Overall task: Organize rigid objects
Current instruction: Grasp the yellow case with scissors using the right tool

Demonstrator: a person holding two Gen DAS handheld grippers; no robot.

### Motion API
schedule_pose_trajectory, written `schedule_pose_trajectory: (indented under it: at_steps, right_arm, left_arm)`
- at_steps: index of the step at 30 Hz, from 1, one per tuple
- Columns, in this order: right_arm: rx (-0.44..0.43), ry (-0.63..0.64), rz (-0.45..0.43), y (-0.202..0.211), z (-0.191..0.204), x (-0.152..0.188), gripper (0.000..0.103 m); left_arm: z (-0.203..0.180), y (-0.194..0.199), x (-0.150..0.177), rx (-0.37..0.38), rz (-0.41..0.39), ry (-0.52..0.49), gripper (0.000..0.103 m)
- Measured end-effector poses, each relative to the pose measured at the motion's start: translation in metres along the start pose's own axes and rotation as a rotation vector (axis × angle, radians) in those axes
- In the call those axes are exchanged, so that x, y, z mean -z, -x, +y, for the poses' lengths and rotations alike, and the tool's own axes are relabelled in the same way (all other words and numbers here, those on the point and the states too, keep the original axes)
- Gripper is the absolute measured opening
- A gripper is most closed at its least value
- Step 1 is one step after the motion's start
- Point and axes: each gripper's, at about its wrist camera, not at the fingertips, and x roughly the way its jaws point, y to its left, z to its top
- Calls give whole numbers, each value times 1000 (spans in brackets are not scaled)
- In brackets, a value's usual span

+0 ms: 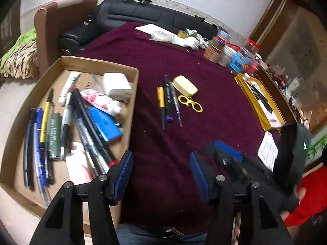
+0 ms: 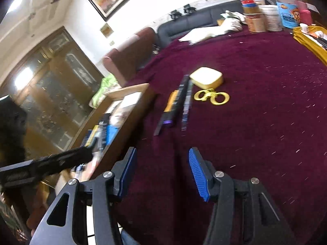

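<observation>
Left hand-held gripper (image 1: pixel 161 172): it is hovering low over the near edge of the maroon cloth-covered counter (image 1: pixel 214 106), its blue-padded jaws standing wide apart and holding nothing.

Right hand-held gripper (image 2: pixel 162 171): it is also standing wide and empty, hanging above the cloth at about the same near edge; in the left view it is showing blurred at 4 o'clock.

Things left on the cloth: three pens are lying side by side, namely an orange-and-black pen (image 1: pixel 161 107), a black pen with a purple band (image 1: pixel 168 99) and a slim dark blue pen (image 1: pixel 176 106). Just beyond them sit a pale yellow rounded plastic case (image 1: pixel 185 85) and small yellow folding scissors (image 1: pixel 191 103).

Direction from the right hand-held gripper: the pens are lying ahead at about 12 o'clock, a shade toward 11, with the scissors at 1 o'clock.

Direction from the left hand-held gripper: the same pens are sitting at about 12 o'clock, well apart from the pads.

Long axis: the pens are running near to far, roughly along each gripper's forward line, so I judge a wrist turn will be needed for the jaws to close across a barrel.

Destination: the shallow brown cardboard tray (image 1: pixel 98 65), already holding pens, tubes and a white charger block (image 1: pixel 117 85), is lying at 10 o'clock of the left gripper.

Nearer hand: both look about equally far; I cannot tell which is closer.
</observation>
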Motion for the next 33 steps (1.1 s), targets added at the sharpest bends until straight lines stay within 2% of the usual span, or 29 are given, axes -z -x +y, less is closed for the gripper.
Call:
schedule_pose_trajectory:
  at_steps: [3, 7, 9, 12, 14, 15, 16, 22, 26, 27, 28, 33]
  right_arm:
    - [21, 12, 45, -15, -7, -18, 51]
    - [44, 17, 109, -42, -11, -40, 35]
    - [79, 37, 136, -56, -11, -51, 29]
    - [133, 95, 114, -61, -9, -70, 30]
    - [145, 111, 110, -66, -11, -83, 44]
    - [156, 117, 108, -69, -13, -90, 56]
    - [166, 129, 110, -74, -15, -97, 60]
    - [237, 156, 134, -114, -26, -135, 62]
    - [274, 231, 141, -139, -29, -140, 66]
    - [292, 242, 146, -141, -30, -139, 63]
    - [303, 243, 160, -143, -30, -136, 53]
    - [314, 237, 146, -123, -35, -116, 50]
  left_arm:
    - [-5, -6, 2, -6, 16, -6, 60]
    - [-1, -6, 6, 1, 26, 12, 60]
    - [3, -6, 7, 4, 28, 19, 60]
    - [10, -6, 9, 17, 32, 33, 60]
    - [16, -6, 9, 28, 33, 45, 60]
    - [18, -7, 9, 35, 33, 54, 60]
    - [20, -7, 9, 42, 34, 65, 60]
    - [23, -13, 10, 67, 56, 77, 60]
    - [24, -11, 11, 77, 61, 83, 60]
    - [24, -10, 11, 77, 62, 86, 60]
    - [24, -10, 11, 74, 60, 87, 60]
    - [16, -12, 9, 60, 62, 78, 60]
